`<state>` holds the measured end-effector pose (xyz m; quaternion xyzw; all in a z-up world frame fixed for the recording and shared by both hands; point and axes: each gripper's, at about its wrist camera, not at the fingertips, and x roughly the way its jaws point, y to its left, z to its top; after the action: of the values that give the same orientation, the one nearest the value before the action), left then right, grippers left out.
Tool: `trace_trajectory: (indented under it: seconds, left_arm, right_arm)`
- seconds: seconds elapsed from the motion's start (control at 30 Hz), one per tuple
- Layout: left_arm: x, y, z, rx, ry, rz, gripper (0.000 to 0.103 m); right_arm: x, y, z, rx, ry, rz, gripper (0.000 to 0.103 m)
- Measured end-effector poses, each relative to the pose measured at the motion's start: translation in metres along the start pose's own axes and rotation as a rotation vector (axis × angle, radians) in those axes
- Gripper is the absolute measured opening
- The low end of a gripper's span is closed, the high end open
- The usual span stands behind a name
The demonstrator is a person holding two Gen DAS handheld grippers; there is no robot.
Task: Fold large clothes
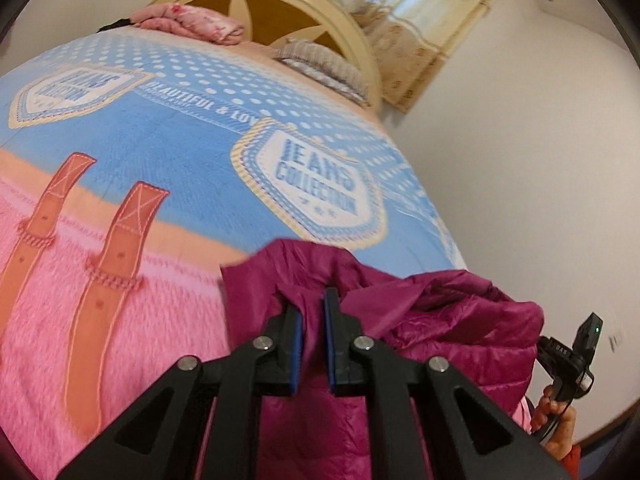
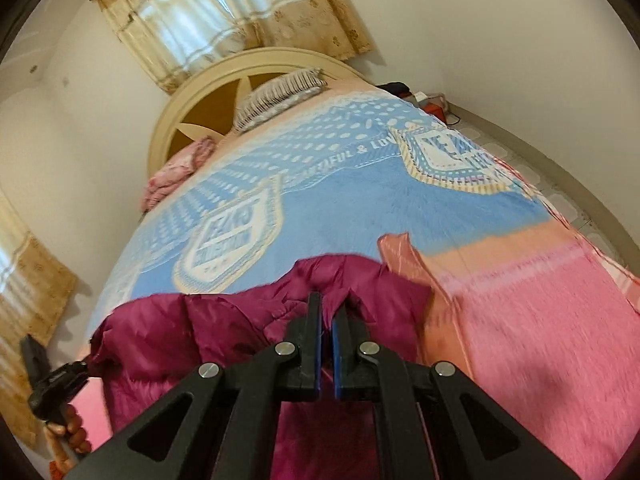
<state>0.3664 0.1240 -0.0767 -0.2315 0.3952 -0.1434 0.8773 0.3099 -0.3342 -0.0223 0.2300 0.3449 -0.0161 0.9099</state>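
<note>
Bed blanket [image 1: 168,160]: blue and pink, printed with "JEANS COLLECTION" badges, spread over the whole bed.
Headboard [image 2: 188,100]: cream, arched, at the far end beneath the curtains [image 2: 192,16].
Magenta jacket [image 1: 460,320]: quilted and shiny, hanging bunched over the pink near end of the blanket, strung between both grippers (both views are motion-blurred).
Pillows: a pink pillow [image 1: 192,24] and a striped pillow [image 1: 324,64] against the headboard.
Left gripper [image 1: 313,312]: jaws clamped on a fold of the jacket's upper edge.
Right gripper [image 2: 327,312]: jaws pinched together on the jacket's fabric.
</note>
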Motion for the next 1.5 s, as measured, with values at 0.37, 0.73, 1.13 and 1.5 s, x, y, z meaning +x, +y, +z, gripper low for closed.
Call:
trace_trajectory:
  seconds: [0.37, 0.73, 1.13, 1.5]
  left_arm:
    - [0.096, 0.019, 0.014, -0.035, 0.089, 0.133, 0.014]
    - [0.057, 0.044, 0.037, -0.185, 0.08, 0.075, 0.05]
    - [0.039, -0.105, -0.006, 0.304, -0.046, 0.234, 0.082]
    - [0.141, -0.109, -0.037, 0.289, 0.045, 0.326, 0.083]
  right_arm:
    - [0.122, -0.019, -0.001, -0.016, 0.063, -0.16, 0.004]
    - [0.092, -0.07, 0.006, 0.229, 0.044, 0.049, 0.044]
    - [0.029, 0.07, -0.019, -0.28, -0.036, 0.002, 0.026]
    - [0.156, 0.09, -0.053, -0.302, 0.157, -0.051, 0.022]
